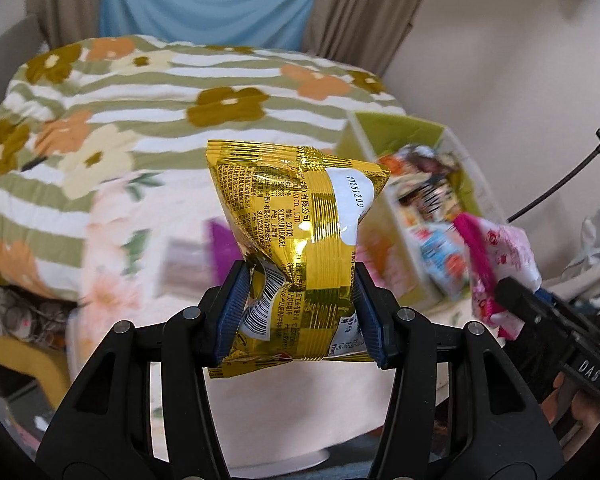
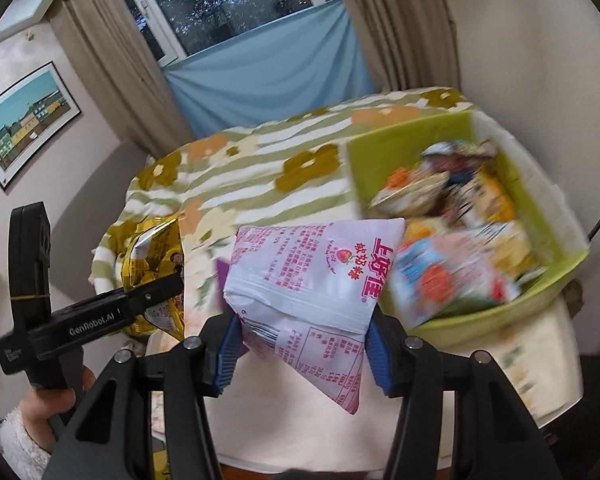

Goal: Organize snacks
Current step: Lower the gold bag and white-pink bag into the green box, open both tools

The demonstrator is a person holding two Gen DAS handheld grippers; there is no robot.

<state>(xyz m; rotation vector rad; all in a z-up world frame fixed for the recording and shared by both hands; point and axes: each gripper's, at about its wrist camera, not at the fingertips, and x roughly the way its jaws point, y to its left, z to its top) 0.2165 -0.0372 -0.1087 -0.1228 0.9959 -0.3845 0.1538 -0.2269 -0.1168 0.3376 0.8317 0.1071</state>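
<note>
My left gripper (image 1: 300, 312) is shut on a shiny gold snack packet (image 1: 296, 216), which stands up crumpled between the blue pads, lifted above the bed. My right gripper (image 2: 304, 346) is shut on a pale pink strawberry snack packet (image 2: 316, 276), also held in the air. A green box (image 2: 404, 148) with several snack packets in it sits to the right on the bed, also seen as the green box (image 1: 400, 128) in the left wrist view. The gold packet (image 2: 156, 252) and the left gripper's body show at the left of the right wrist view; the pink packet (image 1: 500, 256) shows at the right of the left wrist view.
A flowered, green-striped quilt (image 1: 148, 92) covers the bed behind the packets. A purple snack item (image 1: 220, 248) lies blurred on the pale flowered sheet. A window with a blue cloth (image 2: 268, 68) and beige curtains stands beyond. A framed picture (image 2: 24, 120) hangs on the left wall. A person's hand (image 2: 56, 396) in a fleecy sleeve holds the left gripper.
</note>
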